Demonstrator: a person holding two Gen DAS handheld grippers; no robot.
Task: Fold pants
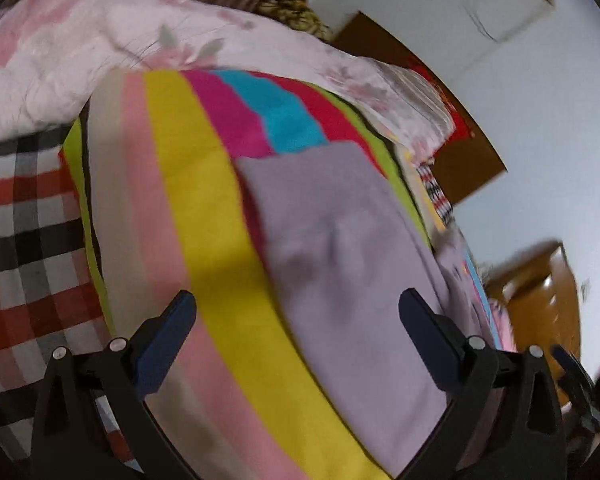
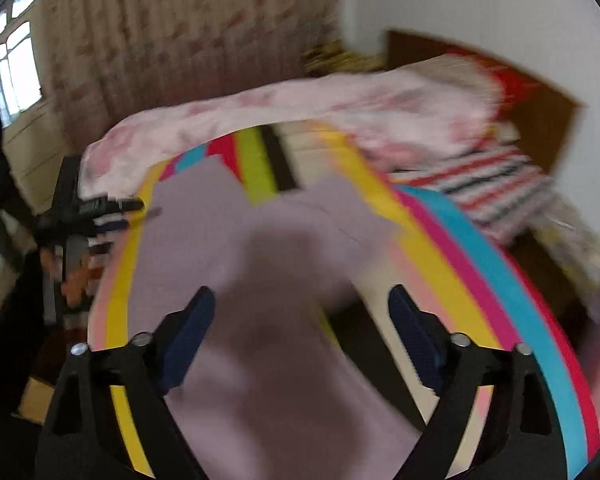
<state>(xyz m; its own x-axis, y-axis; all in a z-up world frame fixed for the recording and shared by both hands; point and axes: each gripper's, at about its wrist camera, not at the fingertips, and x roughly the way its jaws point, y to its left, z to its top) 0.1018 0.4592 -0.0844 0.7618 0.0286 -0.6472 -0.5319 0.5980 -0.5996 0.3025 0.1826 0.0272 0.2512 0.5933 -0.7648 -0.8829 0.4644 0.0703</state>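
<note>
Both views are pretty smeary, so take the fine detail with a grain of salt. Closest up, the left gripper (image 1: pixel 298 312) has its jaws spread wide with nothing between them, just hanging over the bed. The right gripper (image 2: pixel 302 306) is likewise released, jaws apart and empty, poised right above the fabric.

Under both sits the pair of lilac pants (image 2: pixel 260 280), lying flat on a rainbow-striped sheet (image 1: pixel 204 184) that covers the bed. In the right wrist view the two legs fork away from the camera, with a wedge of lime and black stripe showing between them. In the left wrist view one leg (image 1: pixel 340 232) runs away to a squared-off end on the blue and magenta stripes.

Left of the sheet there's a red, black and white plaid blanket (image 1: pixel 24 240). Further back a pink floral quilt (image 1: pixel 112 40) is bunched along the far edge, then a patterned curtain (image 2: pixel 172 32) and a white wall (image 1: pixel 532 128).
</note>
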